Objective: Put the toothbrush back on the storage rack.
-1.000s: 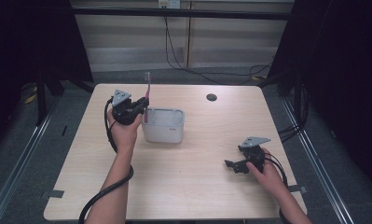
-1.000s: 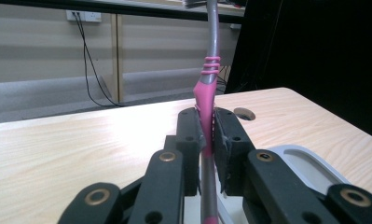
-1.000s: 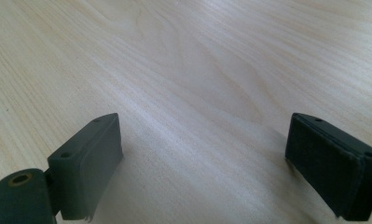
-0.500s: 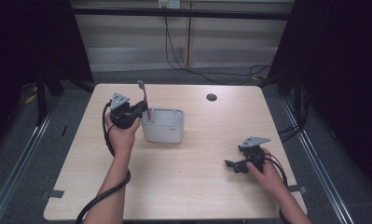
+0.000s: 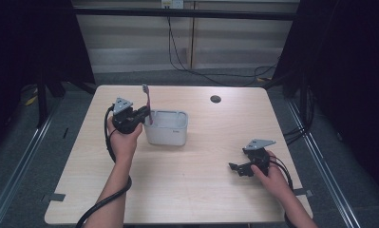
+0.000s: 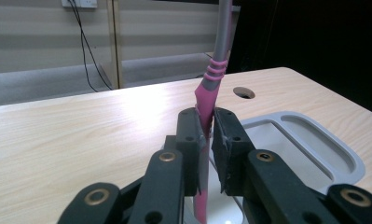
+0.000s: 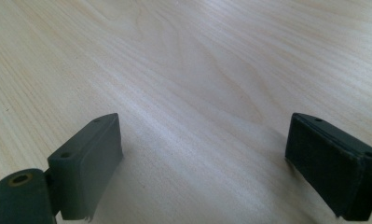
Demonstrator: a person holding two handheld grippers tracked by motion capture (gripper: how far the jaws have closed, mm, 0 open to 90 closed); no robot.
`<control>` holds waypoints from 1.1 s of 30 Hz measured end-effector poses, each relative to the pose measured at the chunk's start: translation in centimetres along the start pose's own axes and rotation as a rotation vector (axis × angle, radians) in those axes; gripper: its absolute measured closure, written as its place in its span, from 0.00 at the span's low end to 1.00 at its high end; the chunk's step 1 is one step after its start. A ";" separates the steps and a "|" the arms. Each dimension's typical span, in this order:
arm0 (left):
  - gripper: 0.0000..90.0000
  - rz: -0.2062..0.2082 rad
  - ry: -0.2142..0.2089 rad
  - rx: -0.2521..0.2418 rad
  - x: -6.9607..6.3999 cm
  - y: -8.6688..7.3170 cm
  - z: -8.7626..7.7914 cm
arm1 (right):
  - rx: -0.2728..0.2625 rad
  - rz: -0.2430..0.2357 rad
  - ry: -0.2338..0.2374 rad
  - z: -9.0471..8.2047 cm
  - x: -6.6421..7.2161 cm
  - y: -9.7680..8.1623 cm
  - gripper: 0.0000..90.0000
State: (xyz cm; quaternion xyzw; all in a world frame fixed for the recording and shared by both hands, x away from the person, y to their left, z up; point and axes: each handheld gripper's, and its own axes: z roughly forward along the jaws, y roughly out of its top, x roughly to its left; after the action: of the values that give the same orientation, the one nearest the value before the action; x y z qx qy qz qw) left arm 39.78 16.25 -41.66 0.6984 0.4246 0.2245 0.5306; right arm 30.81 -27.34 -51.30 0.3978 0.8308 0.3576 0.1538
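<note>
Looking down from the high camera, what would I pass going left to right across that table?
The left black tongs gripping a pink and grey toothbrush → a pale grey rectangular plastic holder → a small dark round hole in the tabletop → the right black tongs, open above the light wooden table.
</note>
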 end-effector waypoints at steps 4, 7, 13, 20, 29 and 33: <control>0.90 0.006 -0.005 0.005 0.0 0.0 -0.1 | 0.000 0.000 -0.001 0.0 0.0 0.0 0.11; 0.90 0.004 -0.007 0.002 -0.2 0.0 -0.1 | -0.001 0.000 -0.001 0.0 0.0 0.0 0.11; 0.90 0.000 -0.008 0.013 -0.1 0.1 -0.7 | 0.000 0.002 -0.001 0.0 0.0 0.0 0.11; 0.85 0.018 -0.027 0.035 -0.2 0.2 -1.3 | 0.000 0.000 -0.001 0.0 0.0 0.0 0.11; 0.74 0.019 -0.046 0.083 -0.3 0.0 -2.2 | 0.001 0.002 -0.001 0.0 0.0 0.0 0.11; 0.71 0.013 -0.045 0.091 -0.3 0.0 -2.5 | 0.000 0.001 -0.001 0.0 0.0 0.0 0.11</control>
State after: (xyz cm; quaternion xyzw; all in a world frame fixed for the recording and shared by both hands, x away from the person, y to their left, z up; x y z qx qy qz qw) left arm 37.77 17.38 -40.77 0.7296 0.4177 0.1925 0.5061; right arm 30.80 -27.32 -51.30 0.3984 0.8306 0.3573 0.1540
